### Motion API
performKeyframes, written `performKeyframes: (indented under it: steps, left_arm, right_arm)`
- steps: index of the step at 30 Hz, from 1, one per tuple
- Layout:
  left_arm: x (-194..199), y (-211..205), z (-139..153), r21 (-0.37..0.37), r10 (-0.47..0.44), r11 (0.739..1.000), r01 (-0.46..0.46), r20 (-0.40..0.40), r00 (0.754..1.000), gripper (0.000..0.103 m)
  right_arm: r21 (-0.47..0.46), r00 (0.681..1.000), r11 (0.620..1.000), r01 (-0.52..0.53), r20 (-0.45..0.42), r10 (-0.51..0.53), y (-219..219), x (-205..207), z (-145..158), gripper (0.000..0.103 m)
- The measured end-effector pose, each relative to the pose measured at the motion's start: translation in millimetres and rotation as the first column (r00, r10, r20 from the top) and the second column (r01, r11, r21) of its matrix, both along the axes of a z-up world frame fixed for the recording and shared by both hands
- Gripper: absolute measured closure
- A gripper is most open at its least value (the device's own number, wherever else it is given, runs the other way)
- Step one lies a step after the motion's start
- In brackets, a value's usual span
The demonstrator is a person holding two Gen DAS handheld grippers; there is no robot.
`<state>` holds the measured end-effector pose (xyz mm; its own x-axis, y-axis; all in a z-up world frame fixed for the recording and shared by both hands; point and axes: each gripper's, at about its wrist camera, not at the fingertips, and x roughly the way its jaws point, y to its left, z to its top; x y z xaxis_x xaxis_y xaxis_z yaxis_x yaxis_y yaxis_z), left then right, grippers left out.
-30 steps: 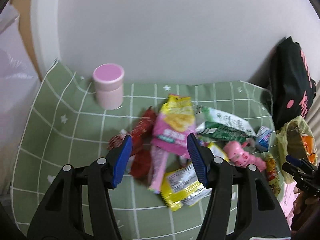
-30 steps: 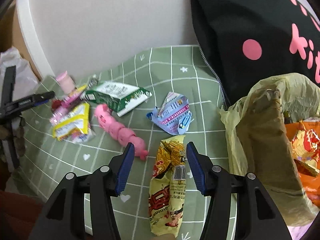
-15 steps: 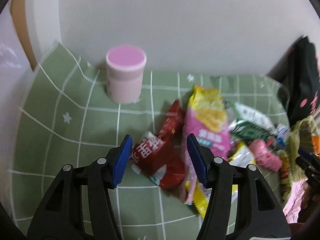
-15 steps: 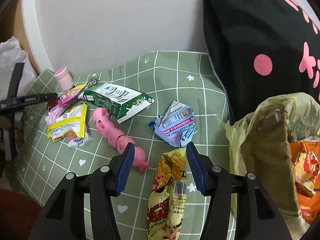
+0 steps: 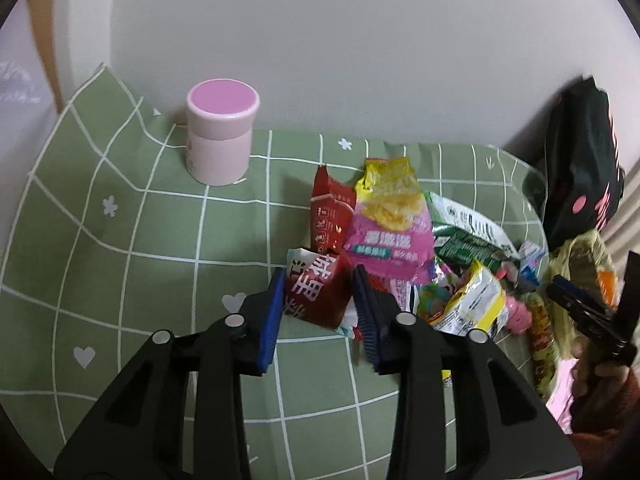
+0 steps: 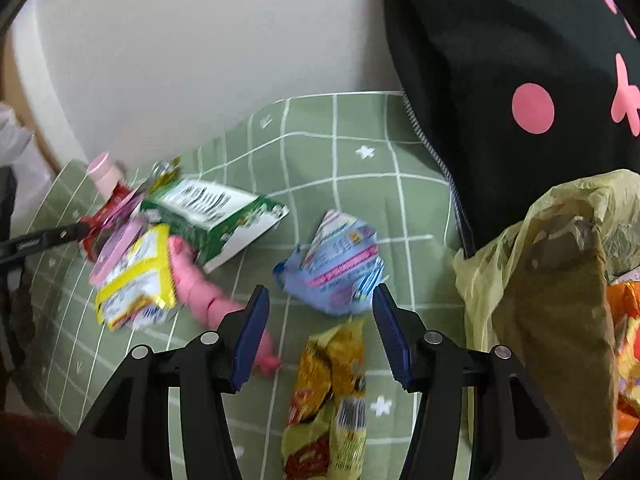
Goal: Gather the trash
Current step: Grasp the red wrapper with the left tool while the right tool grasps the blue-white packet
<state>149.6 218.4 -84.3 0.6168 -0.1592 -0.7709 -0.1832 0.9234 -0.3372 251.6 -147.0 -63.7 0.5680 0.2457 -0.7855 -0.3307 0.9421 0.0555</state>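
The red wrapper [image 5: 320, 294], at the near edge of the litter on the green-clothed worktop [image 5: 160, 240], is pinched by the left gripper [image 5: 318, 300] for bagging, while the right gripper [image 6: 320, 312] is held wide open and empty above the blue wrapper [image 6: 336, 272].

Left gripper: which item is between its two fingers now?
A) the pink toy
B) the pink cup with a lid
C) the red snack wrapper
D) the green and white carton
C: in the left wrist view the left gripper has its blue fingers closed against both sides of the red snack wrapper; the pink cup stands apart by the wall.
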Motion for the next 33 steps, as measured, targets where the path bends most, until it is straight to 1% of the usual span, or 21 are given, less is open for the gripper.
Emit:
performKeyframes:
  steps: [2,3,5,6,7,8,9,10,11,12,13,17,20,22,25,27,30,33]
  left_arm:
    - [-2,1,2,0.005,0.001,1.0,-0.001,0.006,1.0,0.056]
    - [-4,1,4,0.015,-0.001,1.0,0.0,0.012,1.0,0.055]
    - [-5,2,7,0.025,-0.001,1.0,0.0,0.02,1.0,0.053]
    - [-6,3,8,0.026,0.003,1.0,-0.004,0.024,1.0,0.053]
    - [-7,4,10,0.025,0.009,1.0,-0.009,0.028,1.0,0.053]
    - [-7,5,12,0.025,0.014,1.0,-0.015,0.032,0.999,0.053]
    - [-8,7,13,0.025,0.019,0.999,-0.02,0.037,0.999,0.053]
    - [-8,8,14,0.026,0.024,0.999,-0.025,0.04,0.999,0.053]
    - [-9,9,15,0.027,0.028,0.999,-0.029,0.041,0.999,0.052]
    - [-9,10,15,0.027,0.032,0.999,-0.033,0.042,0.999,0.052]
    - [-9,11,15,0.025,0.034,0.999,-0.036,0.043,0.998,0.052]
    - [-8,9,14,0.014,0.027,1.0,-0.028,0.047,0.999,0.052]
    - [-6,1,16,0.01,-0.016,1.0,0.015,0.067,0.998,0.052]
    - [-3,-9,19,0.012,-0.064,0.998,0.063,0.082,0.995,0.052]
    - [3,-20,20,0.039,-0.111,0.993,0.108,0.085,0.99,0.051]
    - [8,-21,20,0.063,-0.105,0.993,0.1,0.08,0.991,0.051]
    - [19,-10,19,0.077,-0.058,0.996,0.053,0.064,0.996,0.051]
    - [35,5,15,0.052,-0.028,0.998,0.025,0.041,0.999,0.051]
  right_arm:
    - [0.005,1.0,1.0,0.027,-0.004,-0.027,-2,12,-5,0.052]
    - [0.002,0.999,0.999,0.041,-0.018,-0.041,-3,20,-9,0.053]
    - [0.001,0.996,0.998,0.067,-0.054,-0.067,-4,31,-17,0.056]
    - [0.0,0.993,0.997,0.076,-0.091,-0.075,-3,37,-23,0.06]
    - [0.011,0.99,0.997,0.079,-0.122,-0.077,-4,40,-27,0.066]
    - [0.027,0.986,0.997,0.078,-0.152,-0.073,-4,42,-32,0.069]
    - [0.03,0.984,0.997,0.074,-0.168,-0.068,-5,42,-36,0.076]
    - [0.031,0.983,0.997,0.07,-0.171,-0.064,-5,41,-37,0.083]
    - [0.041,0.985,0.997,0.068,-0.162,-0.06,-6,40,-36,0.085]
    - [0.054,0.987,0.996,0.065,-0.152,-0.056,-8,38,-34,0.091]
    - [0.062,0.989,0.996,0.062,-0.14,-0.052,-8,36,-30,0.093]
    - [0.071,0.997,0.996,0.048,-0.065,-0.043,-11,27,-5,0.096]
    - [0.079,0.999,0.996,0.04,-0.021,-0.038,-12,20,13,0.096]
    - [0.086,0.999,0.996,0.033,-0.005,-0.033,-13,15,22,0.096]
    - [0.092,1.0,0.996,0.018,0.004,-0.018,-12,9,29,0.096]
    - [0.088,1.0,0.996,0.008,0.009,-0.009,-12,5,33,0.096]
    - [0.083,1.0,0.997,-0.01,0.015,0.009,-9,0,34,0.096]
    - [0.077,1.0,0.997,-0.025,0.018,0.024,-7,-5,35,0.096]
